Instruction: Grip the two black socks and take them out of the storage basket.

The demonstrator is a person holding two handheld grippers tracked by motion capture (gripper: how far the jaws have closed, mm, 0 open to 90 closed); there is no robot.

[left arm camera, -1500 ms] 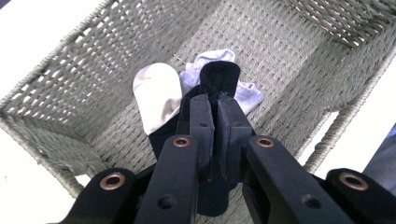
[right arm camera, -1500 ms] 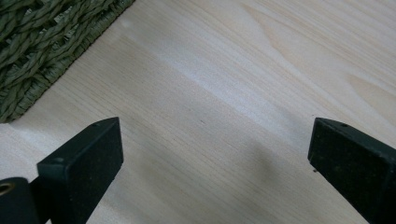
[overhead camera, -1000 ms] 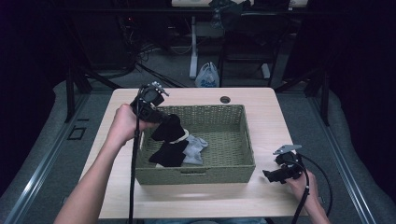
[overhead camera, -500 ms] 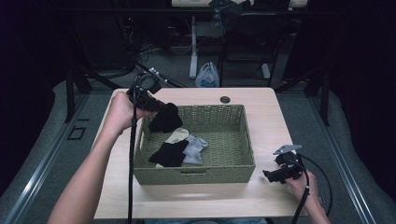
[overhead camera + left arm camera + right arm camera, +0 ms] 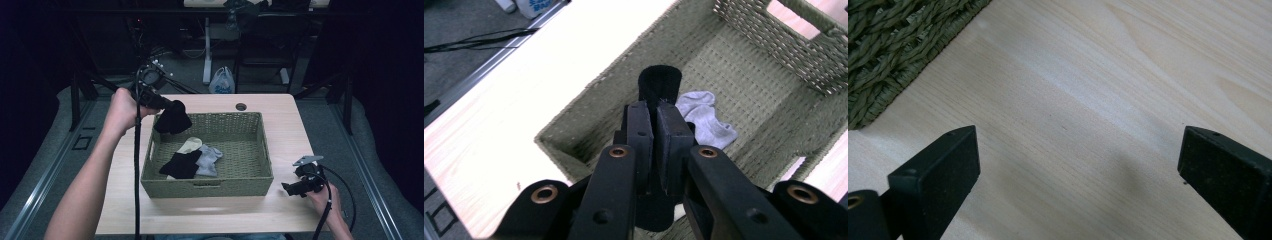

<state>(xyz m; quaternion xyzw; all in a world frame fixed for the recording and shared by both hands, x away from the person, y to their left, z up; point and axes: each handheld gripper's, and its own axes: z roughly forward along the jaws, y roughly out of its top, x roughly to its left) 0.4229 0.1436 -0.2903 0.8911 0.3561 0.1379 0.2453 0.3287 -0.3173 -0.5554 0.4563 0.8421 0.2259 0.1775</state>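
Your left gripper (image 5: 167, 105) pinches a black sock (image 5: 173, 118), jaws pressed tight on the fabric, and holds it in the air above the far left corner of the woven basket (image 5: 260, 150). In the left gripper view the black sock (image 5: 659, 85) hangs between the pads over the basket floor. A second black sock (image 5: 181, 164), a grey sock (image 5: 209, 160) and a cream sock (image 5: 190, 145) lie in the basket's left half. Your right gripper (image 5: 292, 188) rests on the table (image 5: 285, 125) near its near right corner, jaws spread wide with nothing between them.

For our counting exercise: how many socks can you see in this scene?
4: a black sock held in the left gripper above the basket; a black, a grey and a cream sock inside. More may lie underneath.
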